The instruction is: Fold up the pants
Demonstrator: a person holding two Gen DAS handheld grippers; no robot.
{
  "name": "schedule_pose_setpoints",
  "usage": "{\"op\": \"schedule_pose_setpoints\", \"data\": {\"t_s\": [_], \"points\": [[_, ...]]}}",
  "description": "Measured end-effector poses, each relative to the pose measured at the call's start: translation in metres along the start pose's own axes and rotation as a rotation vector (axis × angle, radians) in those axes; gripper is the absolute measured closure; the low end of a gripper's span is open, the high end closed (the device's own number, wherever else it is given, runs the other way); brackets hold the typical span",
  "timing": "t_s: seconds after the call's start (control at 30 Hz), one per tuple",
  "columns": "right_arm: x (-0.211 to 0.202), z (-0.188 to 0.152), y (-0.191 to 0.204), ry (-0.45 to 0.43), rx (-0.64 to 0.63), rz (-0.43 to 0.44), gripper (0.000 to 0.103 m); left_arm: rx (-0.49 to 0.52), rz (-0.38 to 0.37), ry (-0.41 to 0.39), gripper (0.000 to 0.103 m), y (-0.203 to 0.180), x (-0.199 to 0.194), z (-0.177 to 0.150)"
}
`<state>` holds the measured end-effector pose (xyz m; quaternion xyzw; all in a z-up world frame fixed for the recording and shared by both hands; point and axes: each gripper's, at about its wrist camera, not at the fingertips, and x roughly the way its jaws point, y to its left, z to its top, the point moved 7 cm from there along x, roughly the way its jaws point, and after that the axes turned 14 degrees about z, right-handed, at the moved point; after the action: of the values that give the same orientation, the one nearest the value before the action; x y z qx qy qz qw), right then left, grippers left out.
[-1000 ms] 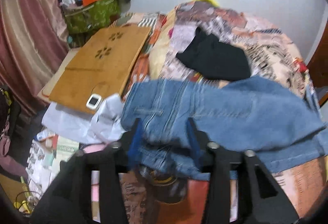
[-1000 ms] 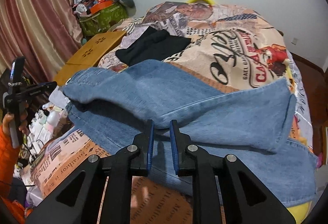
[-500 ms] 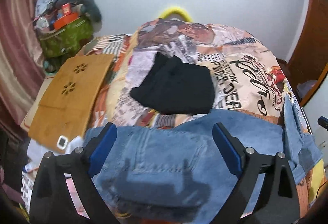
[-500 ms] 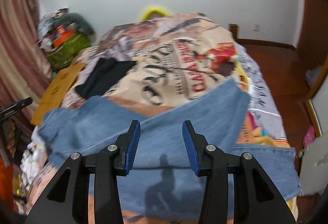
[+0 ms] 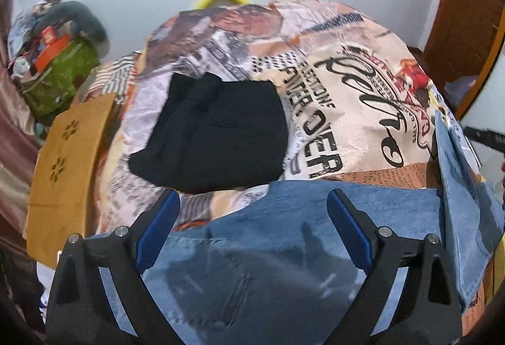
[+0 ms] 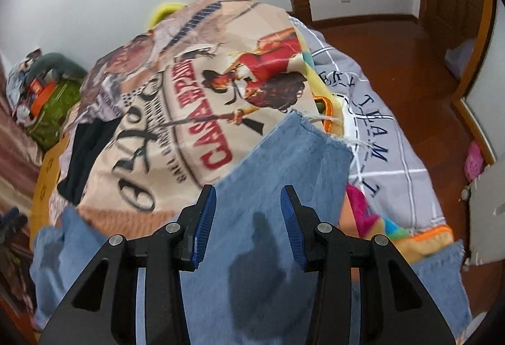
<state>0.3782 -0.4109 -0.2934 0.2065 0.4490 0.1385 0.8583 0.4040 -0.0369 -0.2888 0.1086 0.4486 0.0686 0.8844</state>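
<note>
Blue jeans (image 5: 284, 250) lie flat on a bed's printed cover (image 5: 347, 98) reading "CASA" and "OVER", beneath both jaws. Left gripper (image 5: 252, 218) gapes wide, right gripper (image 6: 249, 218) partly open, both empty. Beyond the jaws: folded black garment (image 5: 217, 130), white wall.

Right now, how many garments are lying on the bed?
2: blue jeans spread along the near edge under both grippers, and a folded black garment farther back on the left. Others may be hidden.

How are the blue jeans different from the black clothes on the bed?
The blue jeans are light denim, spread wide under both grippers. The black garment is dark, folded into a smaller, compact shape, lying farther up the bed. The jeans have a frayed hem; the black garment's edges look neat. Both rest on the printed bedspread.
</note>
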Motion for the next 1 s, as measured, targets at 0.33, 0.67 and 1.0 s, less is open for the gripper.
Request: {"op": "schedule_pose_setpoints", "data": {"t_s": [0.33, 0.67, 1.0], "points": [[0.072, 0.025, -0.036, 0.058, 0.104, -0.068, 0.064, 0.028, -0.030, 0.053, 0.008, -0.026, 0.028, 0.000], [0.080, 0.019, -0.042, 0.065, 0.110, -0.007, 0.096, 0.017, -0.045, 0.114, 0.008, -0.030, 0.038, -0.015], [-0.040, 0.021, -0.028, -0.153, 0.028, -0.005, 0.097, 0.103, -0.062, 0.120, 0.008, -0.053, 0.015, -0.035]]}}
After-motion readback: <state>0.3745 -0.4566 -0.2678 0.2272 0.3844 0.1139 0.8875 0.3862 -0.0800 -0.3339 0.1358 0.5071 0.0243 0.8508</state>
